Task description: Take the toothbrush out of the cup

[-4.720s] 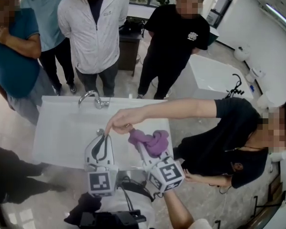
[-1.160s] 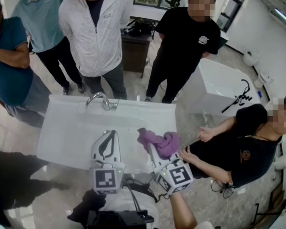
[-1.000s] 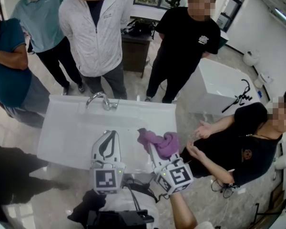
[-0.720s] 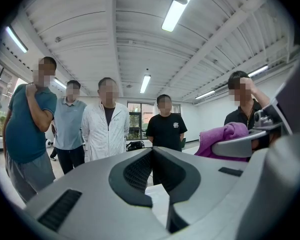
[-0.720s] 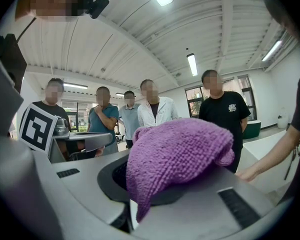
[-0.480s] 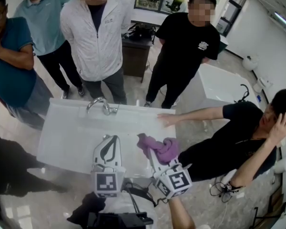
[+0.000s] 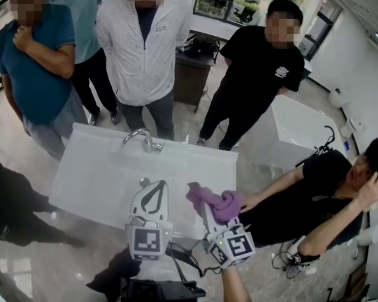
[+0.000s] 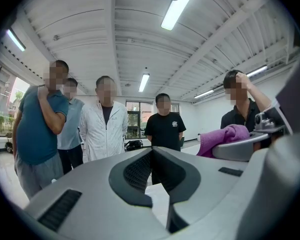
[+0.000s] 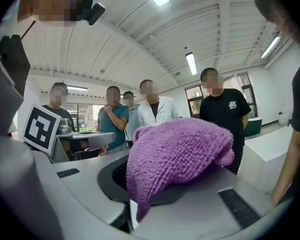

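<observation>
The right tongs (image 7: 206, 204) are squeezing a purple cloth (image 7: 222, 203) near the white sink (image 7: 94, 175). The left tongs (image 7: 156, 186) are hanging just beside them, pinching shut on nothing. No view is showing the toothbrush or cup.

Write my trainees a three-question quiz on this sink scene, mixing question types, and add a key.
1. True or false: the right gripper is shut on the purple cloth.
2. Multiple choice: what sits between the jaws of the left gripper? A) a toothbrush B) a cup C) nothing
3. Short answer: which fixture stands at the far edge of the white sink, nearest the standing onlookers?
Key: 1 true; 2 C; 3 the faucet.
</observation>
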`<state>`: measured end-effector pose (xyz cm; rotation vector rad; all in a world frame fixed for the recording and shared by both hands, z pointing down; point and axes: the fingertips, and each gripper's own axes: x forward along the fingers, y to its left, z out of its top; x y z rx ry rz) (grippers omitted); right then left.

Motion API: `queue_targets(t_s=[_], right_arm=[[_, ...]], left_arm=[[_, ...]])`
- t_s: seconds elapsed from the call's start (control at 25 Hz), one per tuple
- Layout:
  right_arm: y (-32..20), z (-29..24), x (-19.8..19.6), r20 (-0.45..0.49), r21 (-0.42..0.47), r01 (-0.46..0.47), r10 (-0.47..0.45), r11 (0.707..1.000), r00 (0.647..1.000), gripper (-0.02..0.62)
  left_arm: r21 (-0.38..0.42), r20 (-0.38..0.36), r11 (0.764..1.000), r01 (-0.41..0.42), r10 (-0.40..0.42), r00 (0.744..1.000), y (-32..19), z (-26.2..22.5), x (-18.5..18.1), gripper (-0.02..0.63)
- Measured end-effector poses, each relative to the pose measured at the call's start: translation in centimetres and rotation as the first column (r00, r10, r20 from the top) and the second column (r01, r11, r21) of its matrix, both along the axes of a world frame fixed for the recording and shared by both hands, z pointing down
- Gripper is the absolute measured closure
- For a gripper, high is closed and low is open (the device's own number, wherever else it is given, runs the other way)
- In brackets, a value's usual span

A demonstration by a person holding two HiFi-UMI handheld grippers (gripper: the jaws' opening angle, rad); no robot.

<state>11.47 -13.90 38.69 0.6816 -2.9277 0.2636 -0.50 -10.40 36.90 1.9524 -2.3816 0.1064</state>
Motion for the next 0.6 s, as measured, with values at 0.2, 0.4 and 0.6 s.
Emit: queue_targets(t_s=[0.2,0.4,0.6], right_arm=[[0.04,0.07,-0.15,-0.003,-0.01,0.006,-0.006,1.0,1.0,0.561],[-0.16,-0.21,0.0,0.004,-0.001,0.004,-0.004,1.0,1.0,0.561],[-0.21,-0.44,0.07,0.005,0.004,0.0,0.0,1.0,1.0,0.561]], left_arm=[[0.0,-0.002,1.0,0.004,-0.004,1.0,-0.16,-0.26,-0.24,0.597],[0.01,0.0,1.0,0.007,-0.007,1.0,-0.23,-0.44,-0.15,0.597],[0.013,0.0,1.0,0.002,-0.002,1.0,-0.38,-0.61,0.01,0.597]])
